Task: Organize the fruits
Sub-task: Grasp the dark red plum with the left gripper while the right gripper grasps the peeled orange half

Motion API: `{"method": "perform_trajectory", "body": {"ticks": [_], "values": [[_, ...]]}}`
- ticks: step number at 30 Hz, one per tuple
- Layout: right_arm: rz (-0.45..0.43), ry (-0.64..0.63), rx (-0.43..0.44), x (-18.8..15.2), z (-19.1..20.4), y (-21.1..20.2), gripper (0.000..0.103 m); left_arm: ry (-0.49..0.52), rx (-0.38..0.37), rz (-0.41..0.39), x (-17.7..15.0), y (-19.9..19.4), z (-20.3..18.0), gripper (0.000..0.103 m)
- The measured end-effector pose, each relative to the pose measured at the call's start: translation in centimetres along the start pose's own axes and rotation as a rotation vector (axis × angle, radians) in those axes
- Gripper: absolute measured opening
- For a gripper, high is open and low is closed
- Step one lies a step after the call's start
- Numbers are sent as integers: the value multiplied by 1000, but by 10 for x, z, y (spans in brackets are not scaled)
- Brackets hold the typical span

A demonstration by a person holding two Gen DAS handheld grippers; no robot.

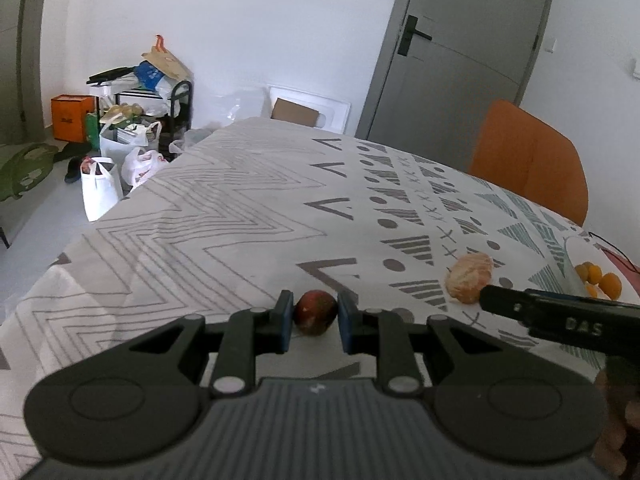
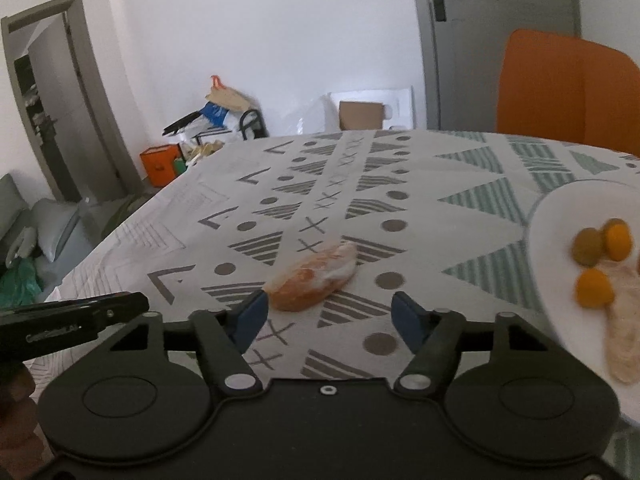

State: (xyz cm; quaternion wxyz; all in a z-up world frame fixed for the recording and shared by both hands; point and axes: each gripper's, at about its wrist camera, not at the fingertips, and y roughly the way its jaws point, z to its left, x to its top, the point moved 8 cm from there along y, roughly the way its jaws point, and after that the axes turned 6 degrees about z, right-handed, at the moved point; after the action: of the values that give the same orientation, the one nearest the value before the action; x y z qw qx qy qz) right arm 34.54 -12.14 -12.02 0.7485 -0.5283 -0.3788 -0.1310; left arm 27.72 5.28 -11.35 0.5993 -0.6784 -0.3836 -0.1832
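Heads up: your left hand-held gripper has its blue pads either side of the dark red fruit on the bench, nearly closed but can't tell if it's actually pinching. Squeeze off-centre and that round thing probably rolls away. Right hand-held gripper is wide open, empty, just short of the peeled orange; plate is right of it.
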Motion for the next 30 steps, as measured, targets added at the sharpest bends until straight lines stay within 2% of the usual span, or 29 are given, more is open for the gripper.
{"method": "perform_trajectory", "body": {"ticks": [9, 11, 16, 19, 25, 30], "values": [[12, -35, -18, 13, 13, 20, 64, -8, -2, -6, -1, -5, 8, 22], [8, -37, -42, 14, 12, 21, 53, -2, -1, -4, -2, -6, 8, 22], [-1, 12, -38, 9, 1, 12, 37, 25, 28, -3, -6, -4, 6, 27], [2, 35, -39, 6, -7, 5, 34, 39, 41, -4, -6, -3, 4, 29], [1, 45, -50, -1, -17, -4, 33, 54, 46, 6, -10, -7, 5, 29], [0, 12, -44, -1, -11, -2, 48, 60, 61, -13, -14, -8, 5, 28]]}}
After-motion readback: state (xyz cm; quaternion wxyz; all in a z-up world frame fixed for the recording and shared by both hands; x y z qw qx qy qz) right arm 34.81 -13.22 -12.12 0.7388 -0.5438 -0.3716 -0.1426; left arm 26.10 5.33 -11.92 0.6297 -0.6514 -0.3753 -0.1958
